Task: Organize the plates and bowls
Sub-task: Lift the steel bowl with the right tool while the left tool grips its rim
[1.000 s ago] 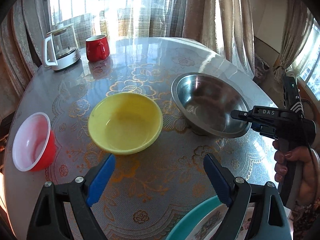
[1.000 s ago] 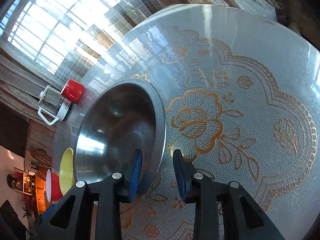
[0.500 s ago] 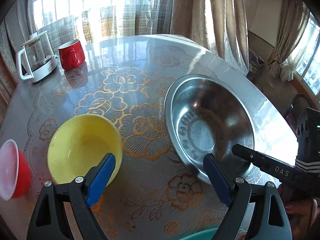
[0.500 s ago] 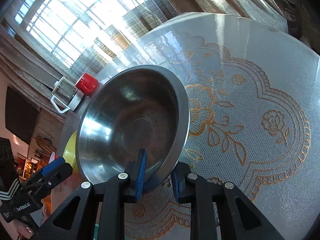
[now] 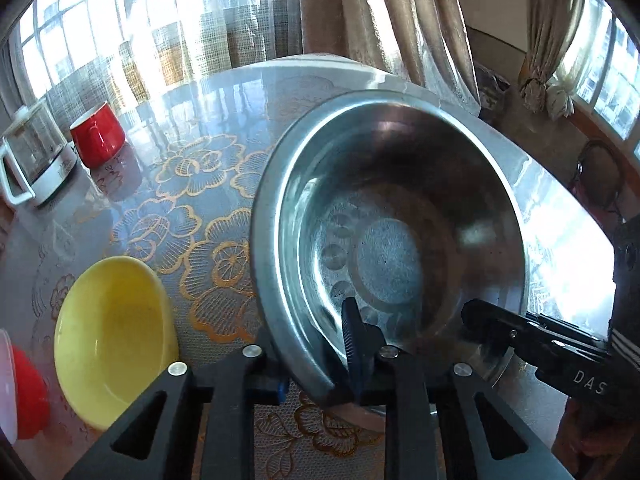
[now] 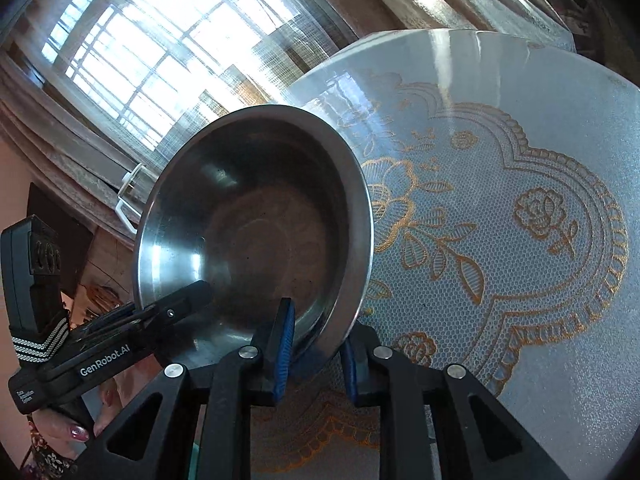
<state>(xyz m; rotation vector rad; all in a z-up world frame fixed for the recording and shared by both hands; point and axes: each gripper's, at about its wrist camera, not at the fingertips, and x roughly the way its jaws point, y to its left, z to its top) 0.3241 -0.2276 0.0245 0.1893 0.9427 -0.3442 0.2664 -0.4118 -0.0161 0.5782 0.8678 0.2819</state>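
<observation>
Both grippers were clamped on the near rim of the steel bowl (image 5: 392, 216) — the left gripper (image 5: 320, 376) had just closed on it, one blue pad inside the wall and one under the lip, and the right gripper (image 6: 316, 352) pinched the same rim further along. The bowl sat tilted over the table (image 6: 520, 160), apparently lifted off it. The yellow bowl (image 5: 112, 356) lay just beside, at the left. Step in hand: the two-handed carry. Next move probably needs both hands travelling together, rim level — likely toward the yellow bowl for nesting.

shiny metal bowl (image 5: 400, 208) on glossy lace-patterned table (image 5: 192, 184).
</observation>
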